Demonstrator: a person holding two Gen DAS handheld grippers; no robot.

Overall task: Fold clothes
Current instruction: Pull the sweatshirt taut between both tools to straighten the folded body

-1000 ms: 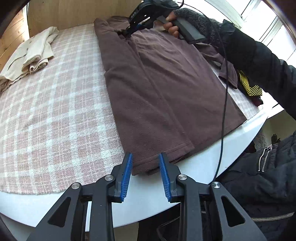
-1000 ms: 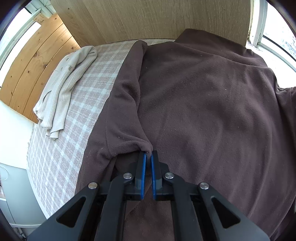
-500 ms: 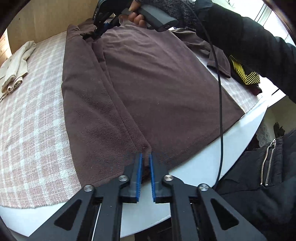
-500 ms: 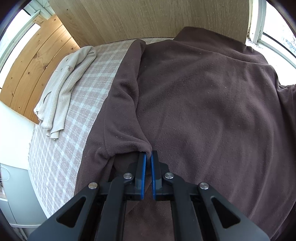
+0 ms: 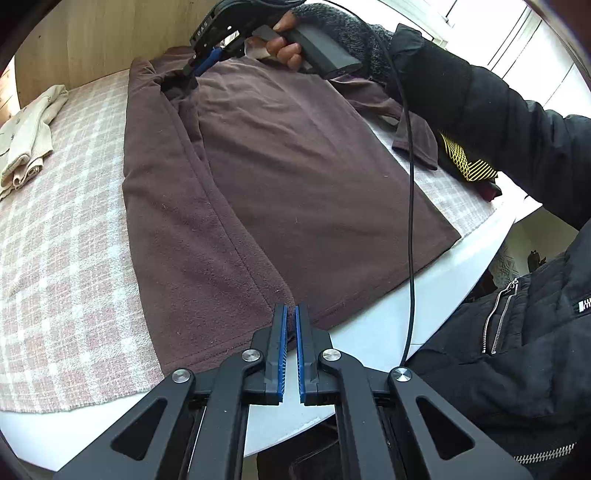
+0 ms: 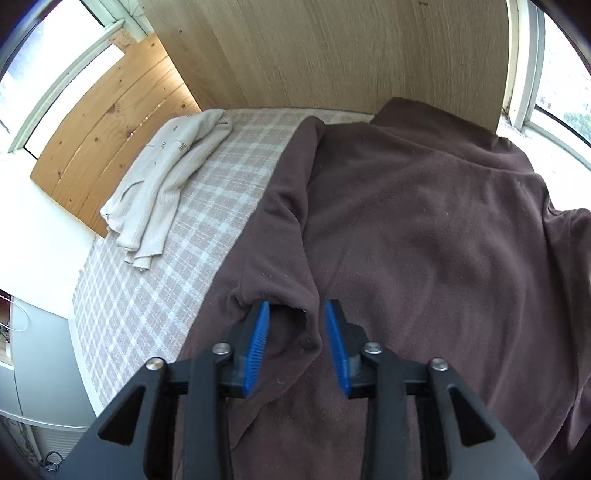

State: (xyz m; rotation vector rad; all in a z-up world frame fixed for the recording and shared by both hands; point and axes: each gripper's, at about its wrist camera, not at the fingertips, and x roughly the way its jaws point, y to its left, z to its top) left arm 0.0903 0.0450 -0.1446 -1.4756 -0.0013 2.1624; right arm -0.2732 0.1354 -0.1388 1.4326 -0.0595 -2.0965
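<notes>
— Where's the garment?

— The brown fleece top (image 5: 280,177) lies spread flat on the checked cloth (image 5: 66,236) that covers the white round table (image 5: 388,325). One side panel is folded in over the body, so a long fold runs from the far end down to the hem near the table's edge.

— And the left gripper (image 5: 290,314)?

— Pinched tight on the hem, right at the near end of that fold — a sliver of brown fabric shows between its blue pads.

— The right one?

— The right gripper (image 6: 297,314) sits at the far end of the top, by the folded-in sleeve. Its jaws have just been opening and now stand moderately apart. The sleeve's cuff end (image 6: 284,317) lies between them, but the right-hand pad is clear of the fabric, so nothing is clamped. From the left camera you can see a hand in a grey knitted sleeve (image 5: 332,33) holding that tool above the top, with a black cable (image 5: 410,206) trailing down across the garment.

— Anything else on the table?

— A cream knitted cardigan (image 6: 166,177), loosely bunched, lies well apart on the checked cloth. A yellow-and-black patterned item (image 5: 461,162) sits just past the top's other sleeve.
</notes>
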